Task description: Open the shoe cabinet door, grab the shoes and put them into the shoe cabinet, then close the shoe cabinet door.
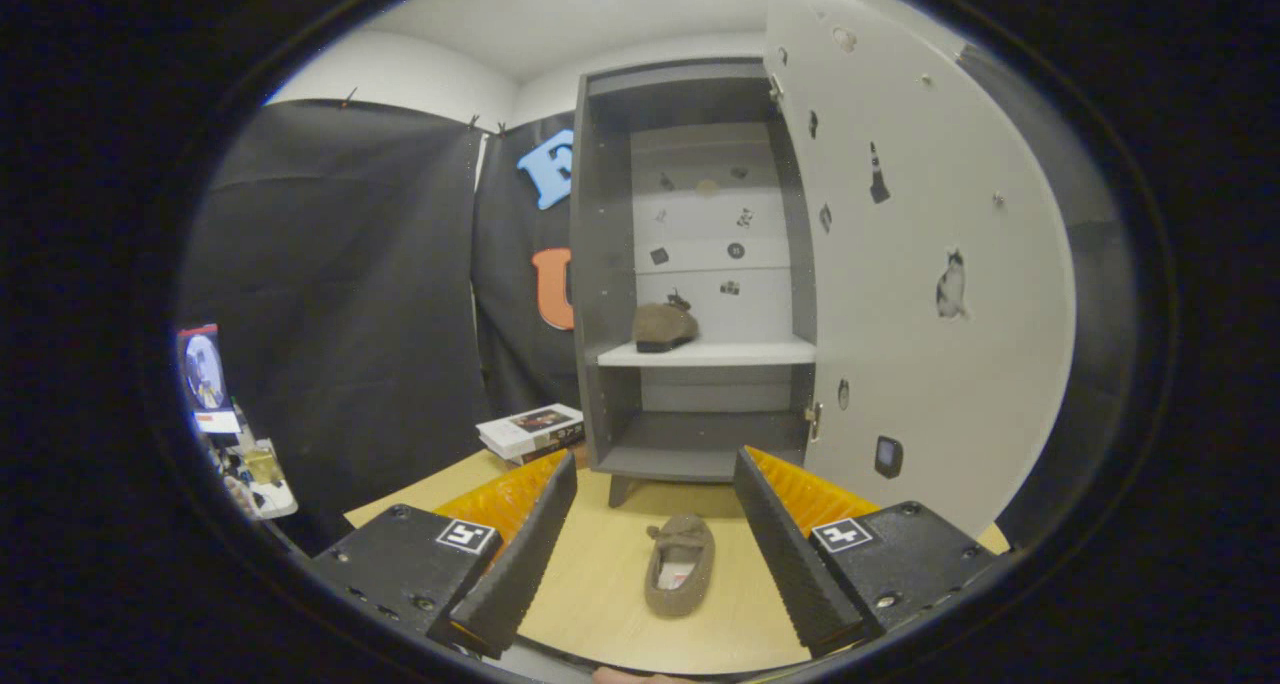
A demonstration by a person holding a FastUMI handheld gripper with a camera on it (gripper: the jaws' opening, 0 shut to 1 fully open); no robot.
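Slipper (680,566) low in the centre of the frame, on the table (600,604) between our gripper's (655,554) spread fingers, touched by neither; we hold nothing. It looks soft, light and floppy, a fuzzy brown shell with a pale lining. We judge the heel rim or the side wall at the opening the best hold, pinching upper and sole together; a toe grip would likely let it sag. Its mate (664,326) already sits on the cabinet's (600,264) middle shelf (730,352), centre frame, with the door (900,264) swung wide to the right. Cabinet's lower bay is partly hidden behind the fingers. Small stickers on the door are too small to make out. Clutter at far left is blurred.
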